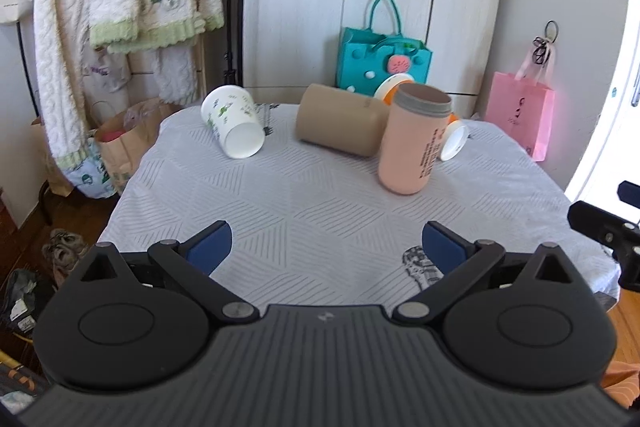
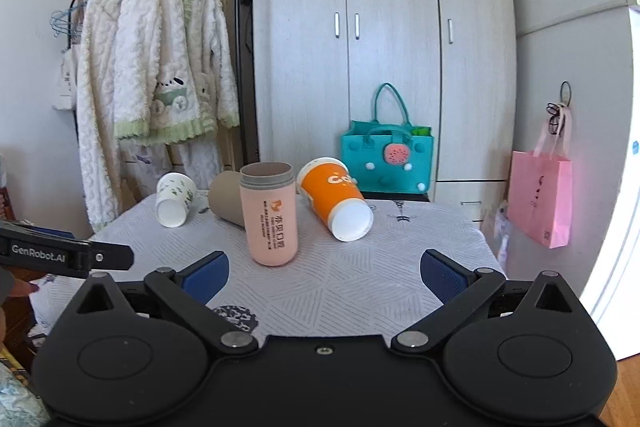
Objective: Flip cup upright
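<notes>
On the surface [image 2: 400,267], covered with a pale ribbed cloth, the smooth pink cup [image 2: 269,214] stands upright, grey rim on top, near the middle. Behind it the tan cup [image 2: 225,201], the white printed cup [image 1: 234,122] and the orange cup [image 2: 334,197] lie on their sides. Both my jaws, left [image 1: 326,247] and right [image 2: 324,277], are wide and hold nothing.

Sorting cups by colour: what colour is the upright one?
Pink cup with a grey rim, clearest in the right wrist view.

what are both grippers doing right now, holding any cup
left gripper: open, holding nothing.
right gripper: open, holding nothing.
</notes>
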A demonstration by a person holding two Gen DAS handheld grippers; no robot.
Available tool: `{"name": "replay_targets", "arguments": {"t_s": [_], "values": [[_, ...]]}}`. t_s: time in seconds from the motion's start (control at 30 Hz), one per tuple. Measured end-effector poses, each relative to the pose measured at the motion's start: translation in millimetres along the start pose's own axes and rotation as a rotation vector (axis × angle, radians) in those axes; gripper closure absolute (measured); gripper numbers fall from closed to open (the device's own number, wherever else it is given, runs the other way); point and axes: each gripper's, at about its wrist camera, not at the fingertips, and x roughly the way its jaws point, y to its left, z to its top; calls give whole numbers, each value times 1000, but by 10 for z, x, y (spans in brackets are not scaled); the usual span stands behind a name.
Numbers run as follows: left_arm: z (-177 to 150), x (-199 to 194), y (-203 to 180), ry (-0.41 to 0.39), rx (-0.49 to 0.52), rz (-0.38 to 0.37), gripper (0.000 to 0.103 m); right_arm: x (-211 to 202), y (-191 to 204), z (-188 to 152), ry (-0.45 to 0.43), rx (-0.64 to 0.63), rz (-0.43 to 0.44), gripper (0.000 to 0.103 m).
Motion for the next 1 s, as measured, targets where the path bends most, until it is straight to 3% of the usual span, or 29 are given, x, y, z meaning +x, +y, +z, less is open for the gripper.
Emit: {"name": "replay_targets", "arguments": {"t_s": [0.23, 1.0], "values": [[-26, 47, 27, 41, -11, 14, 0, 134, 6, -61, 8, 22, -142, 0], [-98, 117, 98, 7, -9, 60, 0, 293, 163, -113, 73, 41, -199, 0]]}}
